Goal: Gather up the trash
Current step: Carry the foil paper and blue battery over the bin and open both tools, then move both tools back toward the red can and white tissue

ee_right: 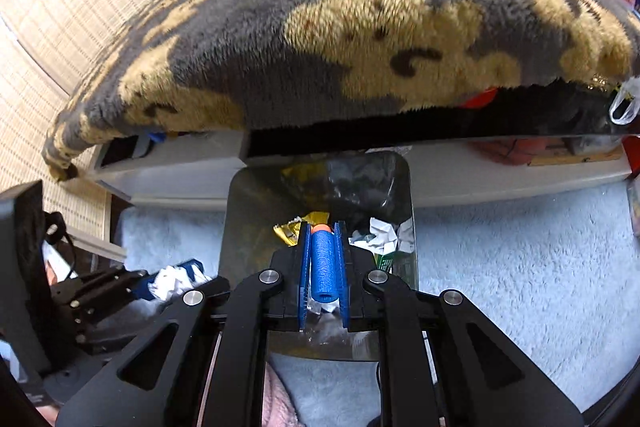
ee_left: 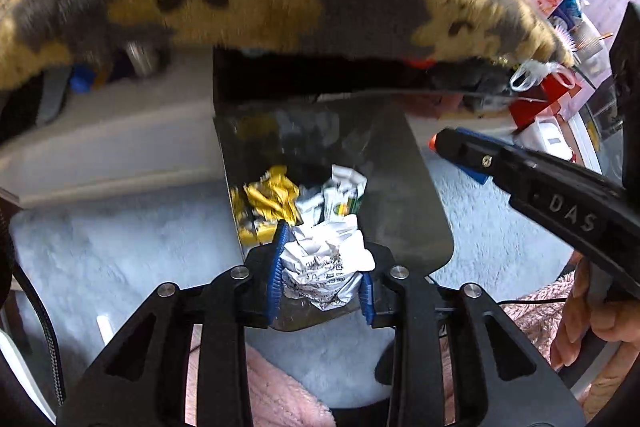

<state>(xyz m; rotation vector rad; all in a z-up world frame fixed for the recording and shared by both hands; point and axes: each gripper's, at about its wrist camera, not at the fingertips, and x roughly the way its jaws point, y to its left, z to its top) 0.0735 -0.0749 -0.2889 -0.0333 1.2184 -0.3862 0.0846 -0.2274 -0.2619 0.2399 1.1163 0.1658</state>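
**2 grippers, each loaded, over the bin**

The left gripper [ee_left: 322,267] has its blue pads clamped on a crumpled white printed paper wad [ee_left: 326,261]; the right gripper [ee_right: 324,267] is closed on a blue foam dart with an orange tip [ee_right: 323,265]. Both hang above the dark rectangular trash bin [ee_right: 240,227] — it stands on pale blue carpet [ee_right: 520,267], holding yellow wrappers [ee_left: 270,197] and white scraps [ee_right: 382,237] — beside a grey-and-tan plush blanket [ee_right: 320,47].

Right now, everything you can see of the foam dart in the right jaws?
The foam dart is a short blue cylinder of porous foam with a hollow rear end facing the camera and an orange tip pointing away. It lies lengthwise between the right gripper pads, which are shut on it. It hangs above the open trash bin, touching nothing else visible.
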